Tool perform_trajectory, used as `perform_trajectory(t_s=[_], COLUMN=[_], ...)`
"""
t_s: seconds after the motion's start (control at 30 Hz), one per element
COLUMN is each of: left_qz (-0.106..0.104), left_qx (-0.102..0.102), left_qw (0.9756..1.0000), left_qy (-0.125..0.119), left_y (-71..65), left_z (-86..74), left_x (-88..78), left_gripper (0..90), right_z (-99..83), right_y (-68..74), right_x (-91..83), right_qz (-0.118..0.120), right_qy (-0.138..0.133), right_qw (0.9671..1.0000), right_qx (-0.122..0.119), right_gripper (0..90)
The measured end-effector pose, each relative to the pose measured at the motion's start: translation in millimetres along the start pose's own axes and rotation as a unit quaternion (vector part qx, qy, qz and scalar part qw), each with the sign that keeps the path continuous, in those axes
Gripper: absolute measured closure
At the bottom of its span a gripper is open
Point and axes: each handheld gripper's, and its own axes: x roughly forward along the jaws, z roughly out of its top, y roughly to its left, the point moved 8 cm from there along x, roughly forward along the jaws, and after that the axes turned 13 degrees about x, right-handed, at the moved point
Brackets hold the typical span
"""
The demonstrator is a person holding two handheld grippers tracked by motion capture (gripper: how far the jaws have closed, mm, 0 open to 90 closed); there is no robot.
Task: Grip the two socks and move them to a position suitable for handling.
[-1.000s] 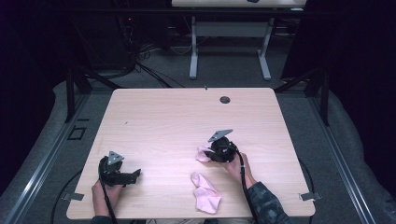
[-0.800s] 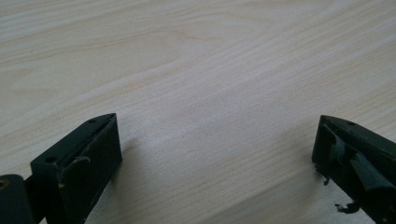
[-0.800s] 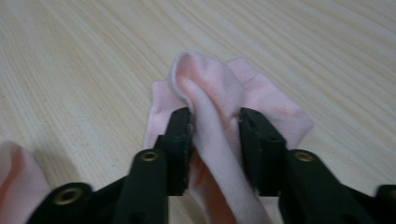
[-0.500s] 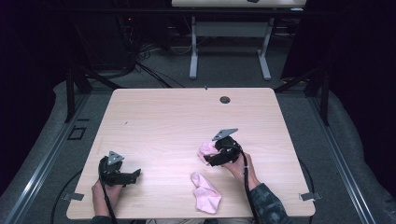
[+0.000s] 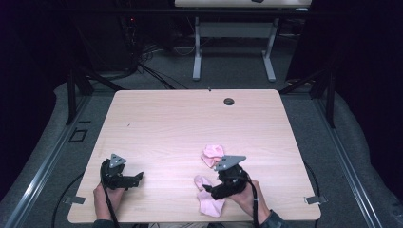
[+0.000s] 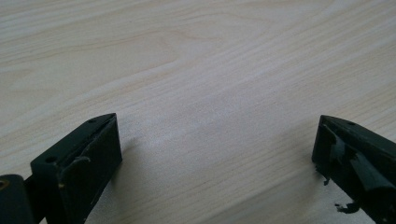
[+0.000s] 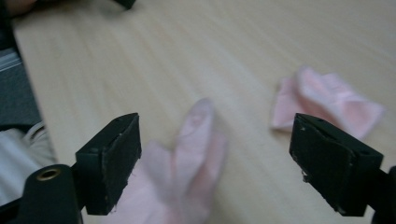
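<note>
Two pink cloths lie on the wooden table (image 5: 190, 123). A small folded cloth (image 5: 212, 155) sits right of centre; in the right gripper view it (image 7: 327, 100) lies beyond the right jaw. A longer rumpled cloth (image 5: 209, 202) lies by the near edge. My right gripper (image 5: 210, 192) hovers over this long cloth (image 7: 187, 172). Its jaws have just been opening and now stand wide, with the cloth below and between them but not pinched. My left gripper (image 5: 138, 178) rests near the front left, open (image 6: 215, 154), with bare wood between its jaws.
A round cable hole (image 5: 229, 101) sits near the table's far edge. Another table's legs (image 5: 196, 52) and cables stand on the dark floor beyond. The person's hands enter from the bottom edge.
The right gripper let go of the small folded cloth, opened, and drew back toward the near edge over the long cloth. The left gripper stayed put.
</note>
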Motion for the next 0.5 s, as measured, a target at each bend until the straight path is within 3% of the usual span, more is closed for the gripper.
perform_trajectory(t_s=[0.13, 0.23, 0.33, 0.5], left_qz=[0.000, 0.001, 0.001, 0.001], left_qx=[0.000, 0.000, 0.000, 0.000], left_qw=[1.0000, 1.0000, 1.0000, 1.0000], left_qy=[0.000, -0.001, -0.001, -0.001], left_y=[0.0, 0.0, 0.0, 0.0], left_z=[0.0, 0.1, 0.1, 0.1], left_x=[0.0, 0.1, 0.1, 0.1], left_gripper=[1.0, 1.1, 1.0, 1.1], right_z=[-20.9, -34.3, -46.5, -58.7], right_y=[28.9, 41.8, 45.2, 39.6], right_x=[9.8, 19.6, 30.0, 43.0], right_qz=[0.010, 0.020, 0.019, 0.018], right_qy=[0.023, 0.042, 0.072, 0.097], right_qw=[0.9995, 0.9986, 0.9966, 0.9947], right_qx=[-0.018, -0.026, -0.034, -0.027], right_gripper=[30.1, 35.9, 41.7, 49.9])
